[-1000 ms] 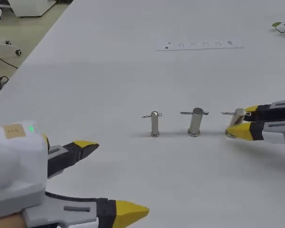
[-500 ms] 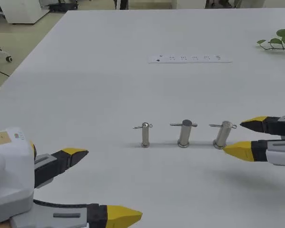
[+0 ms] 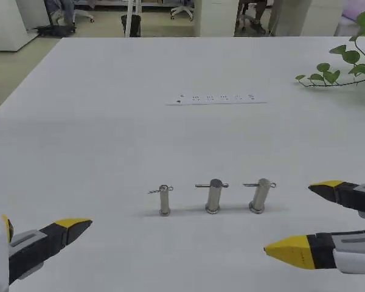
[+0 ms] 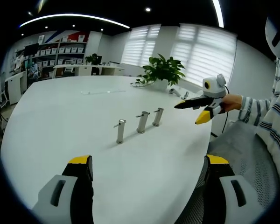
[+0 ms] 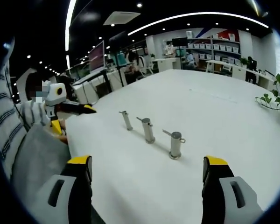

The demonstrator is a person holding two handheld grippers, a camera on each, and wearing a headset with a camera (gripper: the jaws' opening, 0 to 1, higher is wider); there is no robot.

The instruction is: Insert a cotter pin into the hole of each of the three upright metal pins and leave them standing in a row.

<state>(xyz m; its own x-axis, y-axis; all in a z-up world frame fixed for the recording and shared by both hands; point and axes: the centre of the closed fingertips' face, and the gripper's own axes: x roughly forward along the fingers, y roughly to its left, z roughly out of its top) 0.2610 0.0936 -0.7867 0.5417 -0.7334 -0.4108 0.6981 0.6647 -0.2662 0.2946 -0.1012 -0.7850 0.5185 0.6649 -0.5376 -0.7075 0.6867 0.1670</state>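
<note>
On the broad white bench, three short silver-coloured metal pins stand upright in a row with gaps between them. In the head view they are the slimmer left-hand pin, the middle pin and the right-hand pin. Each has a thin wire piece lying crosswise through its top: the first cotter pin in the left-hand pin, the second cotter pin in the middle pin and the third cotter pin in the right-hand pin. The black, yellow-tipped right tool hangs beside the right end of the row, near the right-hand pin but clear of it. Its jaws are spread wide with nothing between them, and its own gripper view shows the three pins ahead of the gaping jaws. The left tool sits low at the left of the head view, well apart from the pins. It too gapes wide and holds nothing. Farther back on the bench lies a flat white power strip, and a green leafy plant stands at the far right.
</note>
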